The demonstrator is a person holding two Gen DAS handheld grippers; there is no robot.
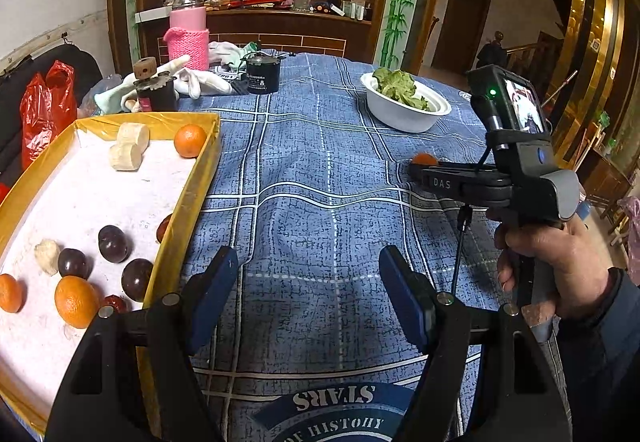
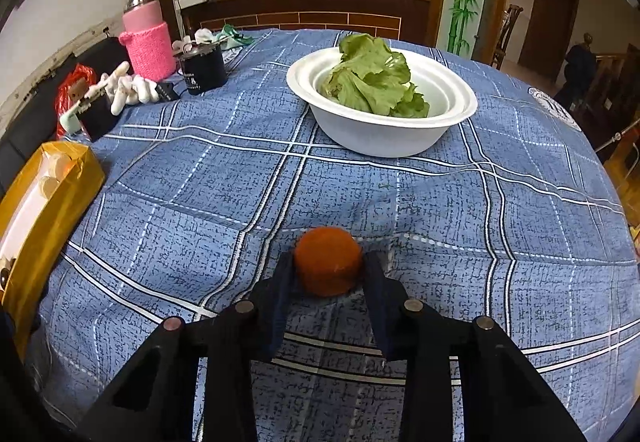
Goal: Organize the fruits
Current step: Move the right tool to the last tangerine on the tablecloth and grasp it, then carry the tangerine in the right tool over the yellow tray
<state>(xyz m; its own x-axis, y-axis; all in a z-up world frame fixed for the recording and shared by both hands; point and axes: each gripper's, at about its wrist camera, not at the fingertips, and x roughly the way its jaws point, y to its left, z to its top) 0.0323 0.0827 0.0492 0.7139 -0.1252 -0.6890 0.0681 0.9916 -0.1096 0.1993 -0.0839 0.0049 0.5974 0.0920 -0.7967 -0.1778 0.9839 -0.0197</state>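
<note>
My right gripper [image 2: 329, 266] is shut on an orange fruit [image 2: 328, 261] and holds it just above the blue checked tablecloth; the fruit also shows at its fingertips in the left wrist view [image 1: 425, 159]. My left gripper [image 1: 308, 282] is open and empty over the cloth, right of the yellow tray [image 1: 188, 201]. The tray holds oranges [image 1: 76, 301], dark plums [image 1: 113, 243] and pale chunks [image 1: 129, 145]. A white bowl [image 2: 384, 137] with green lettuce [image 2: 374, 81] stands beyond the held fruit.
A pink bottle in a knitted sleeve [image 1: 188, 37], a black cup [image 1: 262, 75], white gloves [image 1: 200, 79] and a dark jar [image 1: 154, 93] crowd the far left of the table. A red bag [image 1: 46, 109] hangs beside the tray. The table edge curves at the right.
</note>
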